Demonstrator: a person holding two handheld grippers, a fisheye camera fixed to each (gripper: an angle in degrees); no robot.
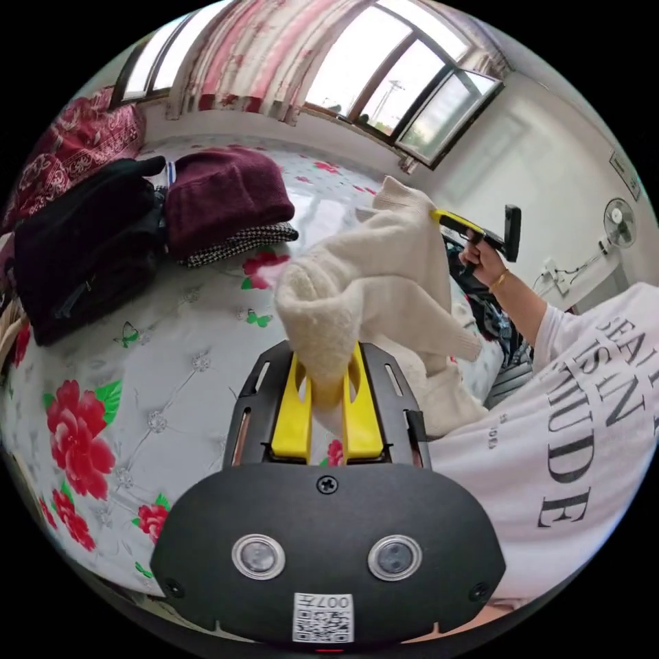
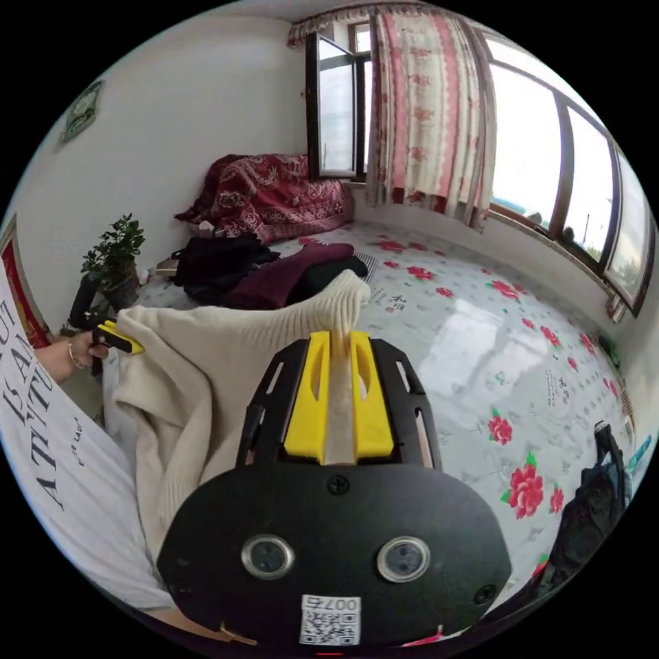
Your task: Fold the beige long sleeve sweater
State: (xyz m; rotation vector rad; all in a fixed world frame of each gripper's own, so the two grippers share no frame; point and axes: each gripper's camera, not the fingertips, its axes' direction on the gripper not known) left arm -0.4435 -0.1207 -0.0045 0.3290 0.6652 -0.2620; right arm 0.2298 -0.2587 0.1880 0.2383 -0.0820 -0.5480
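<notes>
The beige sweater (image 1: pixel 384 274) hangs in the air above the bed, stretched between both grippers. My left gripper (image 1: pixel 328 391) is shut on a thick bunch of its knit. In the left gripper view the right gripper (image 1: pixel 446 221) shows at the sweater's far corner, held by a hand. My right gripper (image 2: pixel 338 384) is shut on a ribbed edge of the sweater (image 2: pixel 206 357). The left gripper (image 2: pixel 123 340) appears at the sweater's other end in the right gripper view, in the person's hand. The garment sags against the person's white T-shirt.
A floral bedsheet (image 1: pixel 137 384) covers the bed. Folded maroon and checked clothes (image 1: pixel 226 199) and a black pile (image 1: pixel 82 254) lie on it. A red patterned quilt (image 2: pixel 274 192) sits by the window. Dark clothes (image 2: pixel 590 508) lie at the bed's edge, with a plant (image 2: pixel 117 261) beside it.
</notes>
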